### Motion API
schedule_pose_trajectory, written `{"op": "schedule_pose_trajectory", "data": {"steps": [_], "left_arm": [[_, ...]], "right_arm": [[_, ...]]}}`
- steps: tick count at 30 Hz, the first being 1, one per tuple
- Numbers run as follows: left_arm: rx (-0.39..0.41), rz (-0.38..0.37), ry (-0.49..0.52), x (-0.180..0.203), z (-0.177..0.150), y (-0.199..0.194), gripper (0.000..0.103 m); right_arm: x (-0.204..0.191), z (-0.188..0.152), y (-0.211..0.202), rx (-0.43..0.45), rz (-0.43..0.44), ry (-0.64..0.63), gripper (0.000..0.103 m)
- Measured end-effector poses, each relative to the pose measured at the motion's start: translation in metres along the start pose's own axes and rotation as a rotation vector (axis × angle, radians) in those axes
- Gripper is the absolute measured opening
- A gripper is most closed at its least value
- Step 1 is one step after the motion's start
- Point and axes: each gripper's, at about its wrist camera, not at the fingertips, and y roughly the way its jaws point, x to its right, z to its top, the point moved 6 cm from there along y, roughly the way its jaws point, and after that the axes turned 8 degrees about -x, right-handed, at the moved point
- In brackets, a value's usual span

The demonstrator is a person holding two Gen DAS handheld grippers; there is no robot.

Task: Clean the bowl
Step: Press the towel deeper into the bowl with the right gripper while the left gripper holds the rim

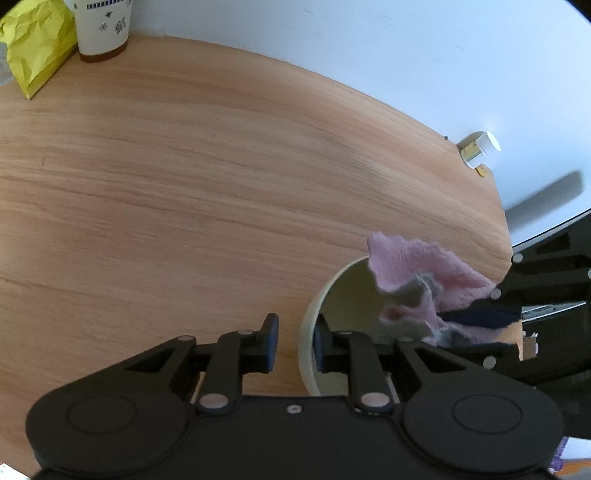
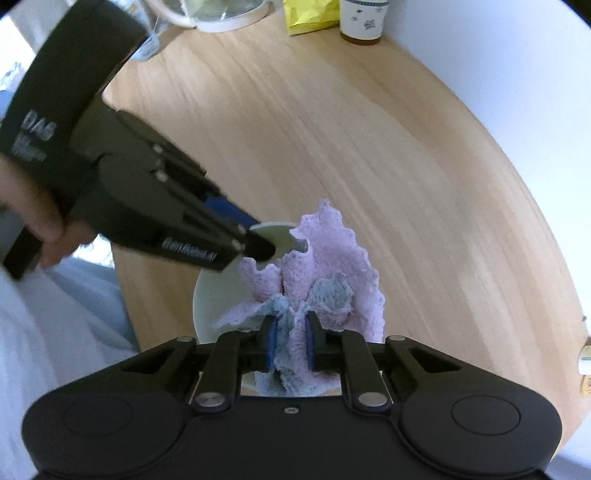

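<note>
1. In the left wrist view the left tongs (image 1: 295,341) sit at the lower middle of the frame, narrowed onto the near wall of the bowl (image 1: 308,332): one finger is outside the rim, the other inside.
2. The bowl is cream-coloured and stands on the table (image 1: 184,184) at the lower right of that view, touching both fingers.
3. A pink and grey cloth (image 1: 417,273) hangs over the bowl's right side, at the right of the frame.
4. In the right wrist view the right tongs (image 2: 290,345) at the lower middle are clamped on the cloth (image 2: 332,273), which bunches up between the blue pads (image 2: 271,345).
5. There the bowl (image 2: 210,295) lies just beyond and below the right tongs, mostly hidden by the cloth.
6. The left tongs (image 2: 264,240) reach in from the upper left of that view and grip the bowl's far rim; a hand (image 2: 40,218) holds their handle at the left edge.
7. At the top of that view stand a yellow bag (image 2: 310,14) and a cup (image 2: 362,22), well apart from the bowl.
</note>
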Motion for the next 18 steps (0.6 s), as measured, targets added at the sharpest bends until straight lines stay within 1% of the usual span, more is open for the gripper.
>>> {"op": "schedule_pose_trajectory", "data": {"steps": [2, 5, 7, 11, 14, 17, 18], "left_arm": [[0.0, -0.004, -0.005, 0.0, 0.0, 0.0, 0.017], [0.001, 0.001, 0.001, -0.001, -0.001, -0.001, 0.017], [0.0, 0.0, 0.004, -0.002, -0.001, -0.002, 0.017], [-0.006, -0.003, 0.009, -0.003, -0.002, -0.002, 0.017], [-0.009, -0.011, 0.007, -0.004, -0.002, -0.003, 0.017], [-0.01, -0.038, 0.003, -0.005, -0.003, -0.003, 0.013], [-0.009, -0.048, 0.003, -0.005, -0.003, -0.004, 0.009]], "right_arm": [[0.001, -0.005, 0.006, -0.021, -0.008, -0.016, 0.017], [0.003, 0.002, 0.002, -0.038, -0.021, -0.044, 0.017], [-0.002, 0.003, 0.009, -0.058, -0.033, -0.07, 0.017], [-0.007, -0.003, 0.019, -0.104, -0.026, -0.094, 0.017], [-0.008, 0.0, 0.023, -0.118, -0.026, -0.1, 0.017], [-0.011, 0.003, 0.026, -0.112, -0.033, -0.097, 0.017], [-0.012, 0.004, 0.026, -0.105, -0.037, -0.094, 0.017]]}}
